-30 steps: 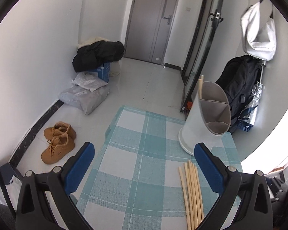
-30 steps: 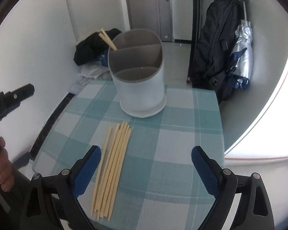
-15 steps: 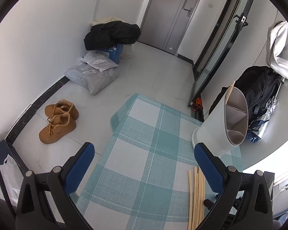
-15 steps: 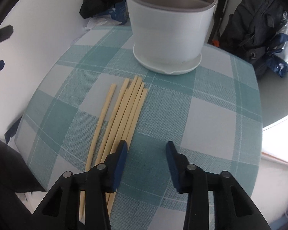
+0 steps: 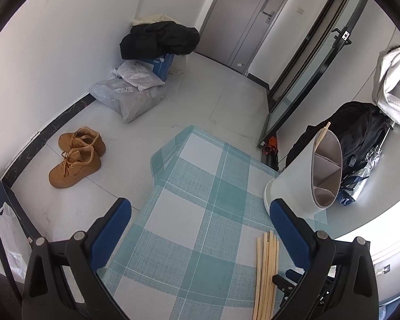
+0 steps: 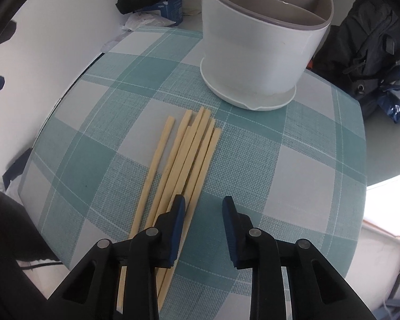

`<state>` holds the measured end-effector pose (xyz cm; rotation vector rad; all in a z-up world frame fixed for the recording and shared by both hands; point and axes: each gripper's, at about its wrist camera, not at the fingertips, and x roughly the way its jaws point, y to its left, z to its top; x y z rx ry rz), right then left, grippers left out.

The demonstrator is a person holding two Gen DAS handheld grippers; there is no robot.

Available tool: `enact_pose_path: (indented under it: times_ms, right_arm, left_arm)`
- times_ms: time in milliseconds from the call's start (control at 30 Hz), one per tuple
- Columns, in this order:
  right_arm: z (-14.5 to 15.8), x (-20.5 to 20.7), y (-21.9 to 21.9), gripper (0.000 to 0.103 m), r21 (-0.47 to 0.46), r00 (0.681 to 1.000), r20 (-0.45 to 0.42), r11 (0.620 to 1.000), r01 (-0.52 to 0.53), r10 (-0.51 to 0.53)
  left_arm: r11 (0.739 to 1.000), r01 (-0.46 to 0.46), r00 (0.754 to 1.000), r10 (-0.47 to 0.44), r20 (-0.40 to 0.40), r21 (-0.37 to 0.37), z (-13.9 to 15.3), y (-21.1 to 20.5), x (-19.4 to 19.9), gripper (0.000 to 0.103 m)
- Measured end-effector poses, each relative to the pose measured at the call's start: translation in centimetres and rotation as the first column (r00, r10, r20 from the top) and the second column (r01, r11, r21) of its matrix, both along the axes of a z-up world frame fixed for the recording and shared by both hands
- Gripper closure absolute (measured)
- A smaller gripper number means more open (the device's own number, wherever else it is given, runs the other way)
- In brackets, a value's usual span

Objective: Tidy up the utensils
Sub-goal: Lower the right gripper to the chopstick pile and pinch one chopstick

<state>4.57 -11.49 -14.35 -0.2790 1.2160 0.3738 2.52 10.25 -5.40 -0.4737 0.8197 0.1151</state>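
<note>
Several wooden chopsticks (image 6: 178,165) lie side by side on the teal checked tablecloth (image 6: 280,160), in front of a white utensil holder (image 6: 261,53) with grey divided compartments. My right gripper (image 6: 203,208) is low over the cloth, jaws narrowed but apart and empty, its left finger over the right side of the bundle. In the left wrist view my left gripper (image 5: 200,221) is wide open and empty above the table; the chopsticks (image 5: 266,266) lie at lower right, and the holder (image 5: 304,184) has one chopstick (image 5: 323,133) in its far compartment.
The table (image 5: 173,149) edge drops to a tiled floor with tan shoes (image 5: 76,157), plastic bags (image 5: 130,96) and a black coat (image 5: 160,40). A black backpack (image 5: 360,133) leans by the wall right of the holder, also in the right wrist view (image 6: 365,40).
My right gripper has dropped down toward the chopsticks and narrowed its jaws from wide open. My left gripper has shifted left and up, staying open.
</note>
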Motion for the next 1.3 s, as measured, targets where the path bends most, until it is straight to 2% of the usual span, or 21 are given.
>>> enact_pose_path:
  times_ms: [100,200,467,600,733,867,933,1033,1133,1233,1300]
  right_arm:
    - [-0.1,0.2,-0.4,0.078,0.005,1.0,-0.015,1.0,0.014,-0.014]
    - [-0.3,0.4,-0.6,0.086,-0.02,1.0,-0.03,1.0,0.008,-0.009]
    - [-0.3,0.8,-1.2,0.087,-0.017,1.0,-0.028,1.0,0.01,-0.01]
    - [-0.3,3.2,-0.9,0.086,-0.025,1.0,-0.009,1.0,0.016,-0.016]
    - [-0.3,5.4,-0.8,0.086,-0.01,0.999,0.015,0.999,0.032,-0.032]
    - [-0.1,6.4,-1.3,0.098,0.055,0.998,0.014,0.997,0.057,-0.058]
    - [0.1,6.6,-2.3,0.098,0.11,0.996,0.005,0.99,0.092,-0.093]
    - [1.0,6.5,-4.6,0.098,0.216,0.987,0.007,0.964,0.158,-0.163]
    - [2.0,6.1,-7.5,0.098,0.349,0.971,-0.007,0.909,0.227,-0.239]
    - [2.4,5.9,-10.5,0.098,0.454,0.949,-0.045,0.839,0.298,-0.313]
    - [2.6,5.7,-12.9,0.098,0.528,0.928,-0.066,0.776,0.345,-0.367]
  left_arm:
    - [1.0,-0.011,1.0,0.011,-0.008,-0.02,-0.1,0.4,0.0,0.002]
    - [0.999,-0.023,1.0,0.023,-0.014,-0.043,-0.2,0.9,0.0,0.002]
    - [0.996,-0.037,0.999,0.036,-0.023,-0.08,-0.3,1.6,0.0,0.002]
    - [0.996,-0.035,0.999,0.032,-0.039,-0.079,-0.5,2.1,0.0,0.002]
    - [0.998,-0.049,0.997,0.046,-0.058,-0.045,-0.8,2.5,0.2,0.002]
    - [1.0,-0.024,0.994,0.022,-0.11,-0.018,-2.0,2.0,0.7,0.002]
    - [1.0,0.014,0.992,-0.013,-0.127,0.0,-2.6,1.1,0.8,0.002]
    - [0.996,0.094,0.981,-0.092,-0.17,0.007,-3.8,-0.9,1.3,0.002]
    - [0.982,0.186,0.961,-0.174,-0.213,0.037,-4.7,-3.4,1.6,0.002]
    - [0.962,0.265,0.935,-0.24,-0.259,0.063,-5.5,-6.0,2.0,0.002]
    - [0.95,0.302,0.919,-0.265,-0.291,0.087,-6.0,-7.4,2.1,0.002]
